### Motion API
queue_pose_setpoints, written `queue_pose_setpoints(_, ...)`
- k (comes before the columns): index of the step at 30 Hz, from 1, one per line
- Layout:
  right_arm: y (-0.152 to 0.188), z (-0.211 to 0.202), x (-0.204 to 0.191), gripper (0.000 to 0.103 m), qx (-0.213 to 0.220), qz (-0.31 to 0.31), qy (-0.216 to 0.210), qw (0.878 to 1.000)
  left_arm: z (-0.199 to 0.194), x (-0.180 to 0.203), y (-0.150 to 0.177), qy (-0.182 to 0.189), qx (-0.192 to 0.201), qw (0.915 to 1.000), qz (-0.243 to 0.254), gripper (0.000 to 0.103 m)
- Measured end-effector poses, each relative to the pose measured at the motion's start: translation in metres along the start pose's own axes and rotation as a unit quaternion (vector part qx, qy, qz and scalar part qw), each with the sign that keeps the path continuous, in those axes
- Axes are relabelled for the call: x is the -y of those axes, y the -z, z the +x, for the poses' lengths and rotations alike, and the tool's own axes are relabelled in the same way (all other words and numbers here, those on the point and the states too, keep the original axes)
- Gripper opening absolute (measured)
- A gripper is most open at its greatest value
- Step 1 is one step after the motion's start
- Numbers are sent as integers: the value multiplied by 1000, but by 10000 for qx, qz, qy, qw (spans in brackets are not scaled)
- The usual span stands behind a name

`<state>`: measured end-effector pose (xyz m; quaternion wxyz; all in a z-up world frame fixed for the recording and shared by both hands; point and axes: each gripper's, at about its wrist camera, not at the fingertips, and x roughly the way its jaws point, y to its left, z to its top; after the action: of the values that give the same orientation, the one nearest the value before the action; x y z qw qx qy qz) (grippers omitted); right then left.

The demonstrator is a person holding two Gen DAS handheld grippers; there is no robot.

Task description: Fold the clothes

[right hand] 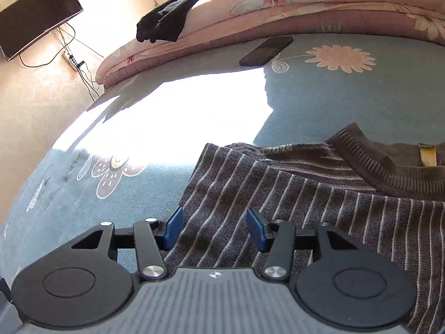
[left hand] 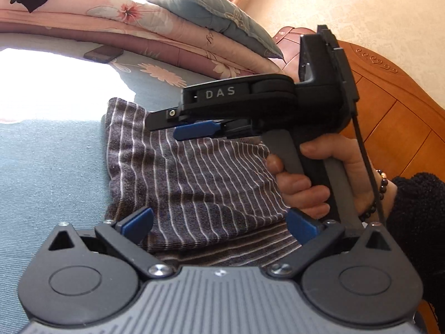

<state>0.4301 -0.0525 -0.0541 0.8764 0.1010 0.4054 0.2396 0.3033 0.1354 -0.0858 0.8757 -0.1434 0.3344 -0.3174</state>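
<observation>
Striped sweater (right hand: 319, 203): knitted cloth, fuzzy matt, ribbed collar. Bed sheet (right hand: 347, 103): woven cloth, matt, slightly pilled. Quilt (right hand: 292, 2): smooth printed fabric. Headboard (left hand: 389, 105): glossy varnished wood, carved. Phone (right hand: 266, 51): glossy black. Left gripper (left hand: 219, 225): matt black plastic, blue rubbery pads, shiny metal screws, ribbed grey housing. TV (right hand: 36, 16): dark glossy screen.

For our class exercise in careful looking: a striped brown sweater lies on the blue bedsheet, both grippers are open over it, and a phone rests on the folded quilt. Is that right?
Not quite. The phone lies on the blue bedsheet, beside the folded quilt, as the right wrist view shows. The rest holds: the striped brown sweater lies there, with the left gripper and right gripper open.
</observation>
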Motion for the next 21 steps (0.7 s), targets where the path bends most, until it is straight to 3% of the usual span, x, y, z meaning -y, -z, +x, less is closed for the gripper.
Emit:
queue_pose_setpoints(1,-1,-1,-5,49,16,-146,100,9998,-3,-4,0,-6,36,10000,-61,101)
queue_pose_setpoints(3,0,10,-15,23,-166,-424,237,9987,-5,-11,-1,3,105,9997,-218,101)
queue_pose_setpoints(4,2,18,-19,22,-290,-552,296,9976,-6,-13,-1,0,128,9995,-281,101)
queue_pose_setpoints(6,6,37,-27,22,-441,-723,322,9959,-4,-15,-2,12,120,9995,-298,101)
queue_pose_setpoints(17,-25,53,-27,22,-17,-826,781,9935,0,-11,-2,100,71,9998,-182,101)
queue_pose_setpoints(21,-28,77,-24,22,33,-927,957,9911,4,-14,0,-4,45,9998,-210,101)
